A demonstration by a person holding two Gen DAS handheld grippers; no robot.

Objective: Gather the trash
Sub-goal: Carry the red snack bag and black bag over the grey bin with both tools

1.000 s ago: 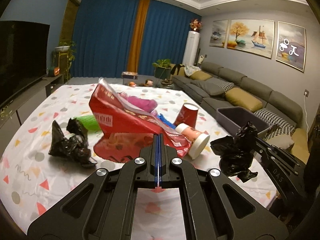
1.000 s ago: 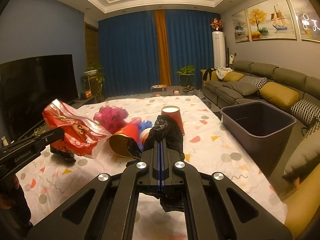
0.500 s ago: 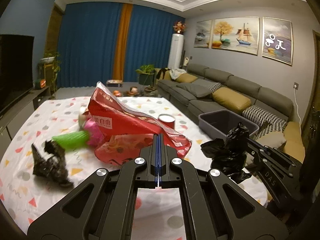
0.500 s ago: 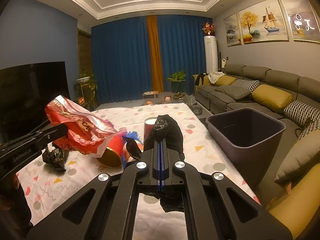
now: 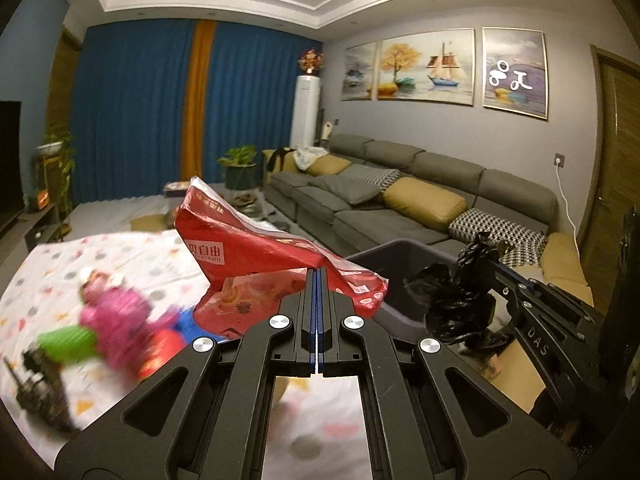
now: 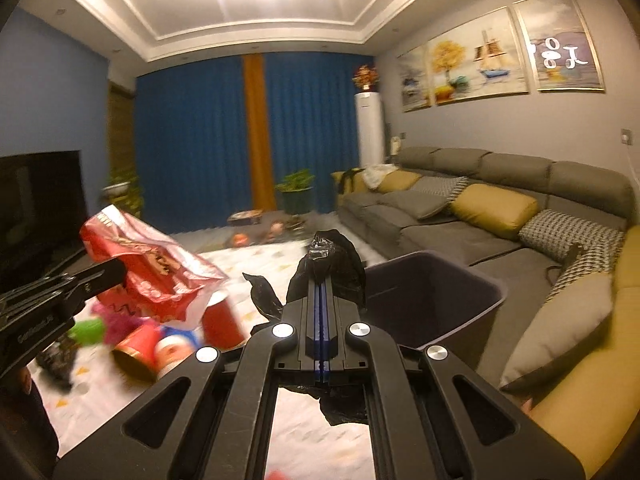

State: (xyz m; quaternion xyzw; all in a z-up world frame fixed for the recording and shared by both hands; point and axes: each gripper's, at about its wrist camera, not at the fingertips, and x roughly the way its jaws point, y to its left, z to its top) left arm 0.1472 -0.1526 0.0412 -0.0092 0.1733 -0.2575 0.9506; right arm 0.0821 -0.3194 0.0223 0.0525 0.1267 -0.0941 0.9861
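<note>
Left gripper (image 5: 317,270) jaws clenched on the crinkled red plastic snack bag (image 5: 256,252) — held aloft above the spotted white worktop (image 5: 72,264). Right gripper (image 6: 320,276) jaws pinched tight on a crumpled black plastic bag (image 6: 334,256), just beside the dark grey plastic bin (image 6: 448,300) — near its rim. Red paper cups (image 6: 222,320), pink and green scraps lie blurred on the worktop.

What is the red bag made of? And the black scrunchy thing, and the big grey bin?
Red snack bag: probably thin glossy plastic film; it is shiny, creased and printed.
Black bag: looks like thin plastic film, crinkled with small glints, pinched in the right gripper.
Grey bin: likely hard plastic, with smooth matte walls and a rounded moulded rim.
</note>
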